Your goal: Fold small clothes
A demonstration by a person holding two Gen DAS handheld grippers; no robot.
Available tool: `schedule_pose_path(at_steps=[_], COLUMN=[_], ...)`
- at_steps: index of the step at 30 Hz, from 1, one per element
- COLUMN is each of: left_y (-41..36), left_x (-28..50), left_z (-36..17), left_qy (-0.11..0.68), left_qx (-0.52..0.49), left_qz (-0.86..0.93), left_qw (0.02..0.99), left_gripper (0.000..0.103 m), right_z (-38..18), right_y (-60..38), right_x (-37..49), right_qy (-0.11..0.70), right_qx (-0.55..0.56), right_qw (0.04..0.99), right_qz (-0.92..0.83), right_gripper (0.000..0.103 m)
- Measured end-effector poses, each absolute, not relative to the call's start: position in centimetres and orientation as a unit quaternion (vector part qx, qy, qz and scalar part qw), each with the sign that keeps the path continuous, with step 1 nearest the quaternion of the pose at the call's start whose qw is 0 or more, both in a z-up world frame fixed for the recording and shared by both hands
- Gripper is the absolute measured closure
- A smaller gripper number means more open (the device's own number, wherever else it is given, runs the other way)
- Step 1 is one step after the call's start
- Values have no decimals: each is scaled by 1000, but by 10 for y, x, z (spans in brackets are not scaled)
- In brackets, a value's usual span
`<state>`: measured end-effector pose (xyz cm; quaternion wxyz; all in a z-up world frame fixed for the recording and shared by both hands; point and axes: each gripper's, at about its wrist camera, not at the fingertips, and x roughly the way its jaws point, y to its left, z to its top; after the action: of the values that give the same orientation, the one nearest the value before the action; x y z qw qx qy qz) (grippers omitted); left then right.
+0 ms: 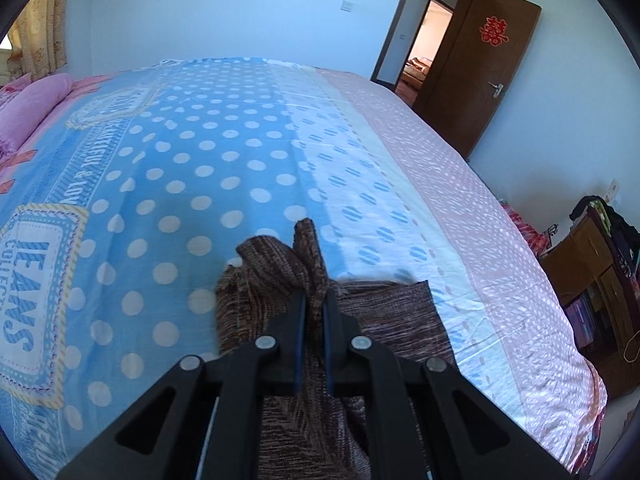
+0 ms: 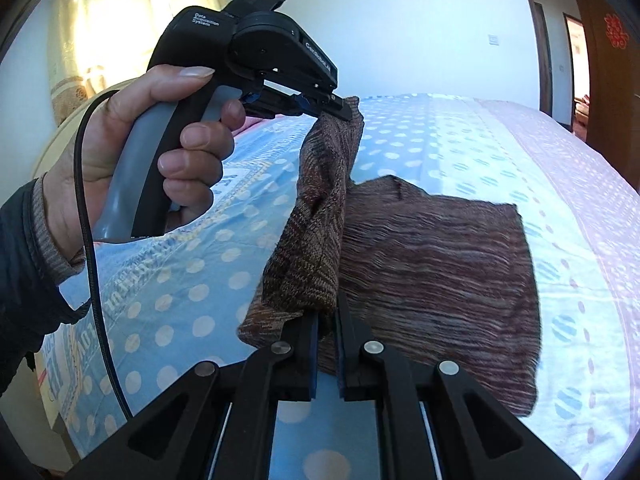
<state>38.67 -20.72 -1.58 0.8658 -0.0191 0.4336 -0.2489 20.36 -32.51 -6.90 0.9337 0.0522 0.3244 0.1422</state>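
Observation:
A brown knitted garment [image 2: 436,264] lies on the bed, its left edge lifted. In the left wrist view my left gripper [image 1: 315,300] is shut on a raised fold of the garment [image 1: 308,256]. The left gripper also shows in the right wrist view [image 2: 340,106], held in a hand and pinching the garment's far corner above the bed. My right gripper [image 2: 327,320] is shut on the near end of the same lifted edge. The lifted strip hangs between both grippers; the rest lies flat to the right.
The bed has a blue polka-dot sheet [image 1: 192,168] with a pink patterned border [image 1: 460,184]. A pink pillow [image 1: 36,100] lies at the far left. A brown door [image 1: 480,80] stands open beyond the bed. A wooden cabinet [image 1: 592,280] stands at the right.

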Motion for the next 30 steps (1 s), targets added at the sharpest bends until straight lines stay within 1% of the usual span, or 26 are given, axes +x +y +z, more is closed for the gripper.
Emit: schedule_pose_path(at_steps=[17,26,30], left_y=[-269,-311,-322], left_x=[374,367,369], left_z=[-23,-34,-42], left_qy=[431,429,435], left_qx=[4,39,47], left_qz=[-293,-311,-311], left_qw=[854,847,843], left_gripper=[95,95,95], right_z=[-74,-88,-97], right_y=[-368,-399,-414], right_x=[186,183,186], right_qy=[347,366,376], right_qx=[81,124,165], right_qw=[926,916,905], right_qz=[124,108,108], right_gripper=[98,98,98])
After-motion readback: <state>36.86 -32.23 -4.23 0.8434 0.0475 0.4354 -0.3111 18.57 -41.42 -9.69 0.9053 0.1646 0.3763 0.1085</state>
